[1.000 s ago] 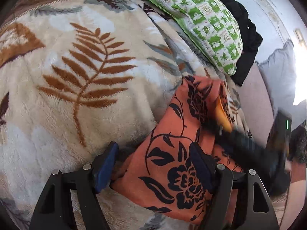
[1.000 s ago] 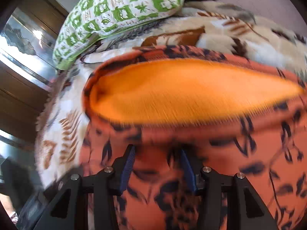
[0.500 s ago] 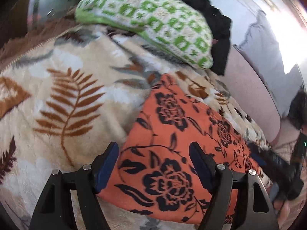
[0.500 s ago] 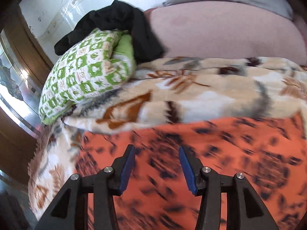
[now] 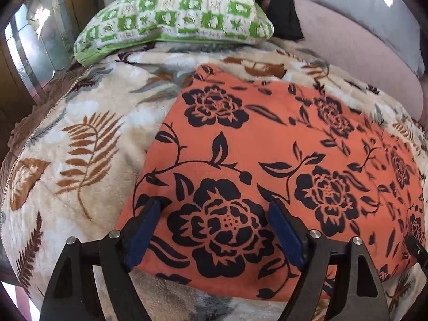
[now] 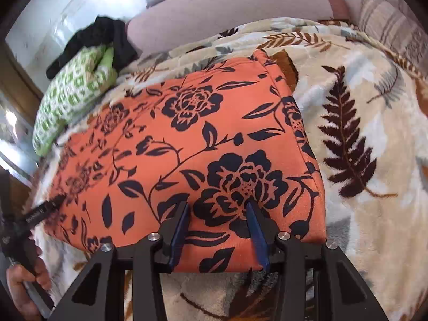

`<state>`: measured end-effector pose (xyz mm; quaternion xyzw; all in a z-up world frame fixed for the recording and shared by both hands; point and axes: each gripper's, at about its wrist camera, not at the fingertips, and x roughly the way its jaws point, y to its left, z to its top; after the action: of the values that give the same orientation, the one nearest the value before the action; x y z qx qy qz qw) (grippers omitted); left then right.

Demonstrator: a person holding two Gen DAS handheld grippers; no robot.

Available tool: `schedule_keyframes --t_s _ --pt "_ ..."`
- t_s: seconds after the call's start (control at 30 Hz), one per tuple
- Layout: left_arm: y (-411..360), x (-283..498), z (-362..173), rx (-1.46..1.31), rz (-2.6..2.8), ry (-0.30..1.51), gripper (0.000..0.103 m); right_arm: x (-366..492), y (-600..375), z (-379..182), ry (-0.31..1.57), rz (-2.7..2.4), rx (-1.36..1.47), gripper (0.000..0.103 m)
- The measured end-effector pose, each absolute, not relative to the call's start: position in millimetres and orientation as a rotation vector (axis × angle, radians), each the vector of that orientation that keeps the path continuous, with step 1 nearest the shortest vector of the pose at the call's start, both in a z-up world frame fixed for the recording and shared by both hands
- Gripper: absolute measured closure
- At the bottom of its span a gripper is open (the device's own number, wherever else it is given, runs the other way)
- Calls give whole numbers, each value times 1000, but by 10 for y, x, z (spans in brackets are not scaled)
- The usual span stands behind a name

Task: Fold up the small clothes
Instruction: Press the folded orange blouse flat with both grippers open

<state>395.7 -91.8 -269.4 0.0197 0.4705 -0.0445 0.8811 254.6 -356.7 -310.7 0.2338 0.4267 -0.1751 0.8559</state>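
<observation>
The orange floral garment lies spread flat on the leaf-print blanket of the bed, its long axis running side to side in front of you, from the end toward the green checked pillow to the end by the dark fern print. Your left hand-held gripper sits over the near edge at the pillow-side end, its jaws having just widened, spread and gripping nothing. Your right hand-held gripper hangs over the near edge close to the opposite corner, jaws partly apart with cloth showing between them but not pinched. Each hand is nearest its own end, so folding across the long axis suits both
</observation>
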Motion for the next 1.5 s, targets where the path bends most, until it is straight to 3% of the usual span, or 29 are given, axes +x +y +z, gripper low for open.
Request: schedule_keyframes --t_s 0.2,0.37,0.7,0.93,1.5 --pt "-1119 3856 -2657 101 -113 927 20 2634 -3837 -2849 737 -364 573 55" --pt "-1338 3949 -2861 203 -65 952 14 2837 -4082 -3163 809 -372 640 51" --pt "-1365 4011 -2905 183 -42 950 8 2758 -3903 -2862 716 -351 590 51" --pt "-1330 4025 -2931 182 -52 938 1 2992 -3527 -3130 873 -325 476 50" --pt "-1303 3973 -2911 185 -69 927 0 3026 -3377 -3183 887 -344 396 31"
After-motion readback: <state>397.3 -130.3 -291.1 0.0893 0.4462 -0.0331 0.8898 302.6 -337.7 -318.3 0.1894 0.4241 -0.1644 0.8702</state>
